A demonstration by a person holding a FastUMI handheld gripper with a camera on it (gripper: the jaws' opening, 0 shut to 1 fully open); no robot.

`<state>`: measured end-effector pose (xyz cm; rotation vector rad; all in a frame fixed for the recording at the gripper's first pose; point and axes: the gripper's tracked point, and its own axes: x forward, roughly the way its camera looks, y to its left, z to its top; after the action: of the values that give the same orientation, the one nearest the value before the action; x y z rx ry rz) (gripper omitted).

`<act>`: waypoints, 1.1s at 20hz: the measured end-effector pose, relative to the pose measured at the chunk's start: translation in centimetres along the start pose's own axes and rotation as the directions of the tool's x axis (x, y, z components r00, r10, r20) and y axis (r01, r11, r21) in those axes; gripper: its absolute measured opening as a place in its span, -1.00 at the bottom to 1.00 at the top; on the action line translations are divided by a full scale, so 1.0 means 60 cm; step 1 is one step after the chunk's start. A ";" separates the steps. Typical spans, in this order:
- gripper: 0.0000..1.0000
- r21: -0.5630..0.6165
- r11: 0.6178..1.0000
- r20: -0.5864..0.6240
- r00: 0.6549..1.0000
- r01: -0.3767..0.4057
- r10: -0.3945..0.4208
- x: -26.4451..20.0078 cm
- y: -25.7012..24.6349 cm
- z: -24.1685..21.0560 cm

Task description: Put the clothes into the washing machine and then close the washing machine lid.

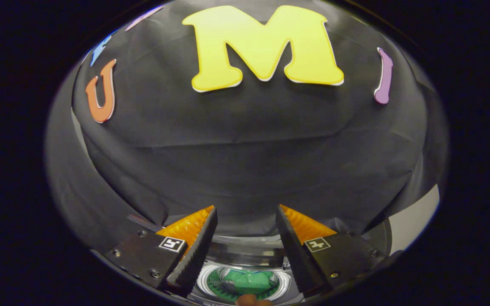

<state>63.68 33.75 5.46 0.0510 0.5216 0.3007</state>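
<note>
The gripper (245, 229) is hovering high above the washing machine (245, 255), its fingers (194, 250) standing well apart with nothing between them. They are pointing mostly at the booth's black cloth wall (245, 161), so the machine is lying below and just behind the fingertips, down in the gap between the two finger bases.

In that gap the round drum opening (204, 280) is showing, and a green garment (247, 281) is lying bunched inside it, its longer side running across from one finger to the other. A small rounded brownish thing (251, 301) is sitting nearest the camera, too cropped to identify.

The clothes appear to be in the drum already, so closing the lid looks like the remaining step. The lid itself cannot be picked out with certainty; the pale banded part just beyond the drum, between the fingers, may be it. If so, the gripper needs to tilt down and reach to the drum's far side.
</note>
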 end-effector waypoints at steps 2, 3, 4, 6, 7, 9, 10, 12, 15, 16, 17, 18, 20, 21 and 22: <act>0.75 0.046 0.999 -0.054 0.998 0.016 -0.014 0.014 -0.006 -0.025; 0.75 0.053 0.998 -0.059 0.998 0.025 -0.022 0.014 -0.007 -0.030; 0.76 0.035 0.999 -0.050 0.998 0.031 -0.030 0.016 -0.006 -0.029; 0.75 0.001 0.999 -0.058 0.998 0.036 -0.036 0.016 -0.007 -0.030; 0.75 0.006 0.999 -0.060 0.998 0.034 -0.034 0.015 -0.006 -0.034; 0.75 0.010 1.000 -0.051 0.998 0.021 -0.021 0.014 -0.006 -0.034; 0.75 0.007 1.000 -0.044 0.999 0.012 -0.011 0.012 -0.005 -0.036; 0.75 -0.001 1.000 -0.016 1.000 -0.002 0.002 0.010 -0.003 -0.036; 0.75 -0.014 1.000 0.041 0.999 -0.011 0.012 0.003 -0.003 -0.036; 0.75 -0.020 1.000 0.064 0.998 -0.015 0.016 0.001 -0.002 -0.037; 0.75 -0.025 1.000 0.080 0.997 -0.017 0.019 -0.004 -0.001 -0.038; 0.76 -0.027 1.000 0.093 0.996 -0.016 0.019 -0.007 0.000 -0.039; 0.75 -0.031 0.999 0.119 0.993 -0.015 0.019 -0.012 0.000 -0.041; 0.75 -0.030 0.999 0.129 0.992 -0.014 0.018 -0.016 0.001 -0.044; 0.75 -0.033 0.999 0.136 0.991 -0.010 0.014 -0.021 0.002 -0.048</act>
<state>61.18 33.39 3.62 0.0427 0.3806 0.3153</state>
